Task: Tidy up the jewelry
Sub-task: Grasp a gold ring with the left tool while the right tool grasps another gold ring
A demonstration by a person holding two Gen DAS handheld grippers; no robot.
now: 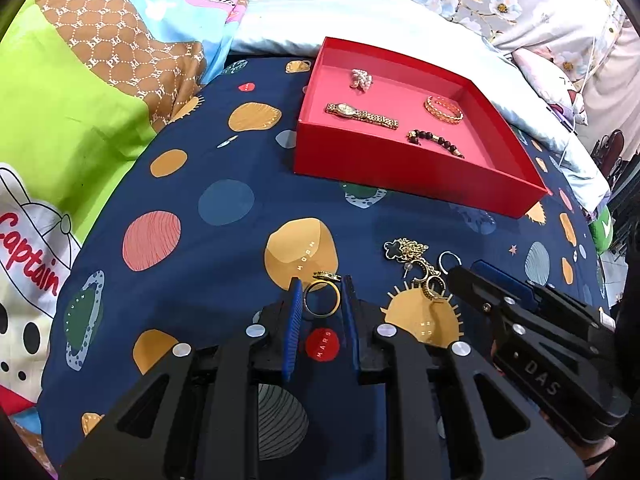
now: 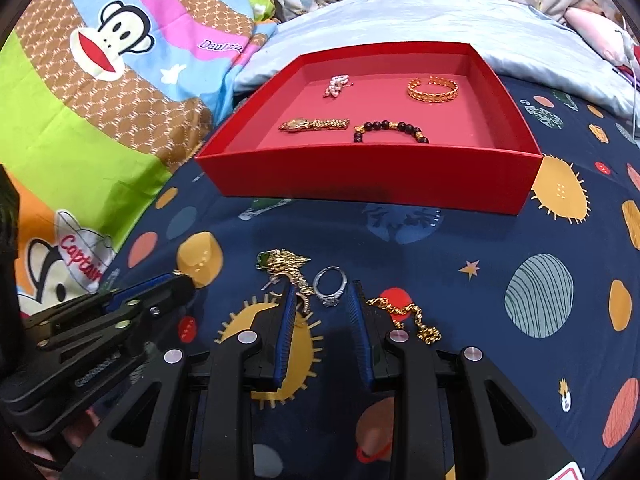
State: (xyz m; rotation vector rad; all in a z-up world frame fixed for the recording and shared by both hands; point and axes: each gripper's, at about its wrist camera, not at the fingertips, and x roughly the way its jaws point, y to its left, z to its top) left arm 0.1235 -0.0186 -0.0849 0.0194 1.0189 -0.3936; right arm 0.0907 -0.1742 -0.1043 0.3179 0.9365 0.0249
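Red tray (image 2: 372,184) with pink floor, dark blue sheet (image 1: 224,240) dotted with orange, pink and teal planets, gold watch (image 1: 360,114), black grippers with blue pads (image 1: 294,320).

The tray (image 2: 372,182) sits at the bedsheet's (image 2: 460,248) far edge, holding 4 pieces. Nearer, the ring (image 2: 331,284) lies between a pendant heap (image 2: 286,264) on its left and a chain (image 2: 412,316) on its right.
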